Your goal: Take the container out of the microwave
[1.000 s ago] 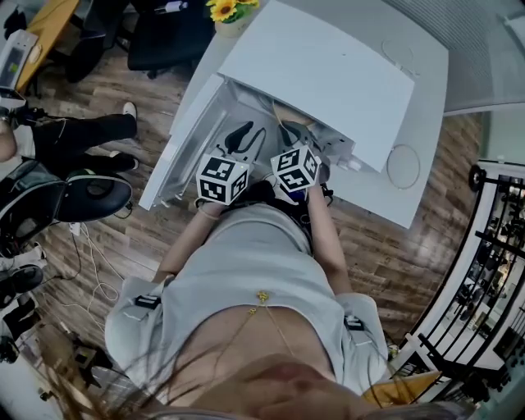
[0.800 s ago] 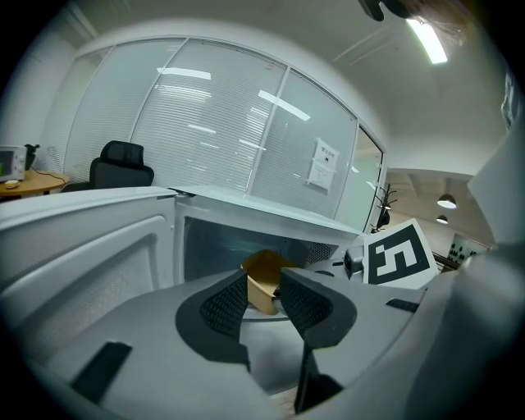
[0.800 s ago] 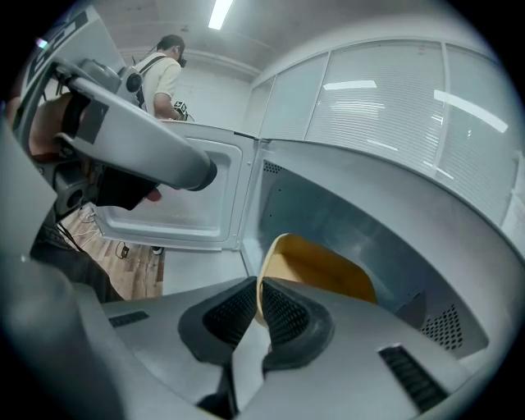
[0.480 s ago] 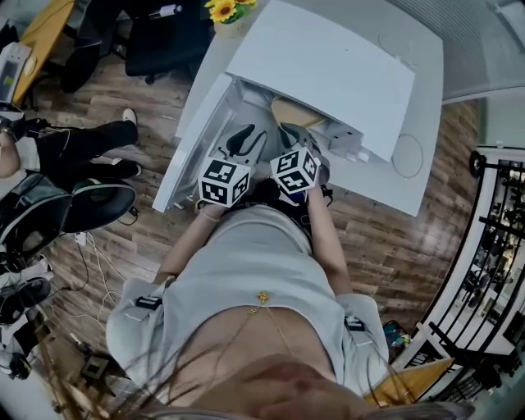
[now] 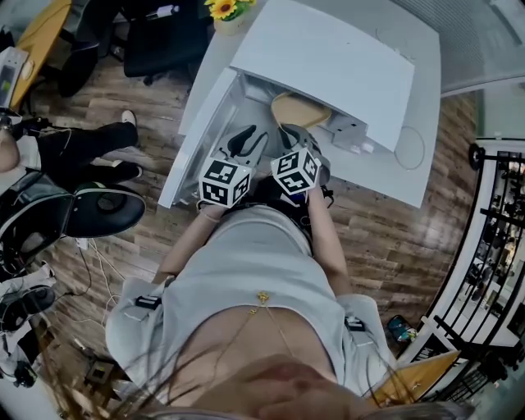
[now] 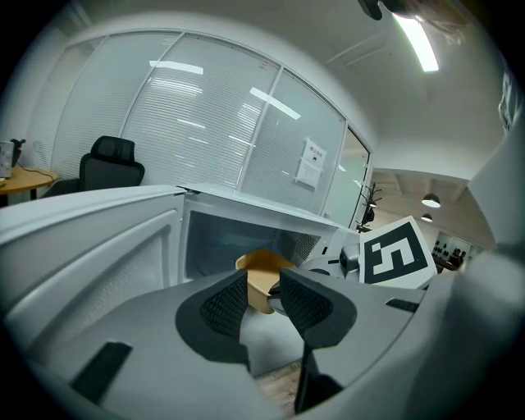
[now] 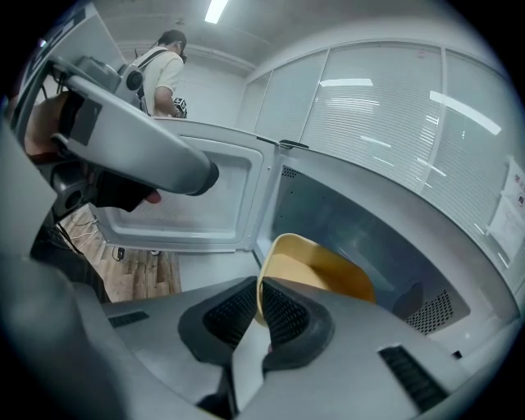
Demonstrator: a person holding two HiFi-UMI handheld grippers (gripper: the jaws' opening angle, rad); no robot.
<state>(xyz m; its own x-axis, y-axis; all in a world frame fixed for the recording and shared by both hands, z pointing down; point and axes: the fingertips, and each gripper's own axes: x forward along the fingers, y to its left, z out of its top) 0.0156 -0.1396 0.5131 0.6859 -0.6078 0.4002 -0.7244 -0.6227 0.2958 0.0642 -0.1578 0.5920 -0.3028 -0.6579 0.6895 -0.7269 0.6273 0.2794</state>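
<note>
A yellow container (image 5: 300, 110) sits at the mouth of the white microwave (image 5: 328, 66), whose door (image 5: 193, 139) hangs open to the left. My right gripper (image 5: 292, 136) is shut on the container's near rim; in the right gripper view the rim (image 7: 328, 272) runs between the pads (image 7: 283, 316). Beside it on the left, my left gripper (image 5: 248, 134) is open in front of the oven cavity. In the left gripper view the container (image 6: 261, 276) lies beyond the parted jaws, not touched by them, and the right gripper's marker cube (image 6: 398, 254) shows at the right.
The microwave stands on a white table (image 5: 410, 168). A vase of sunflowers (image 5: 225, 11) is at its far corner. An office chair (image 5: 98, 201) and a seated person's legs (image 5: 82, 135) are on the left; a black rack (image 5: 492, 271) is at the right.
More of the yellow container now shows from under the microwave's top, still gripped by the right gripper. Both grippers have shifted slightly, keeping their places side by side.
</note>
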